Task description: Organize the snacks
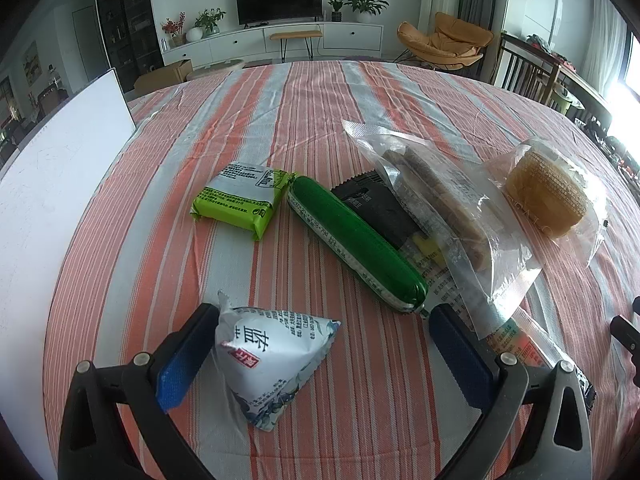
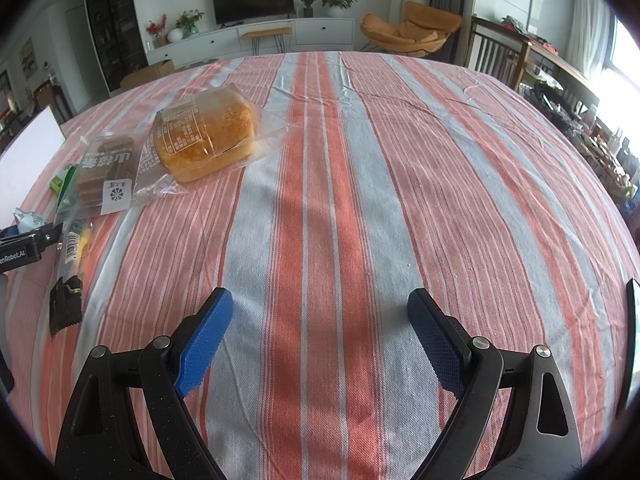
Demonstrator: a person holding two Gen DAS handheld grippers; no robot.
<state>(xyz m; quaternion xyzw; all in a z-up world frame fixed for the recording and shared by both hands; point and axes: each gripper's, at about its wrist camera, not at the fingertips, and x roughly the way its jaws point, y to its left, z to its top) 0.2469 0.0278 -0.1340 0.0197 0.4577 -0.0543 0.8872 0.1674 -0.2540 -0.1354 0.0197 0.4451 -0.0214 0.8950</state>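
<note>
While your left gripper stands wide open low over the striped surface, a white pyramid-shaped snack packet with blue print lies between its fingers, pressed up against the left blue pad and well apart from the right one. Your gripper's right fingertip sits on the near edge of a printed wrapper that runs out from under the pile.

Just beyond the fingers, a long green sausage-shaped pack lies diagonally, its near end close to your right fingertip. Touching its far end on the left is a lime-green and white flat packet. A black sachet shows between the green pack and a clear bag of brown biscuit bars, which overlaps it. Farther right, just beside that bag, a round golden cake in a clear wrapper rests on the cloth. A white board lies along the left edge of the surface.

Your right gripper is also spread open and holds nothing, with only bare cloth between its blue pads. From there the snacks lie to the far left: the cake wrapper overlaps the right side of the bag of bars. At the left edge of that view, part of your left gripper is visible.
</note>
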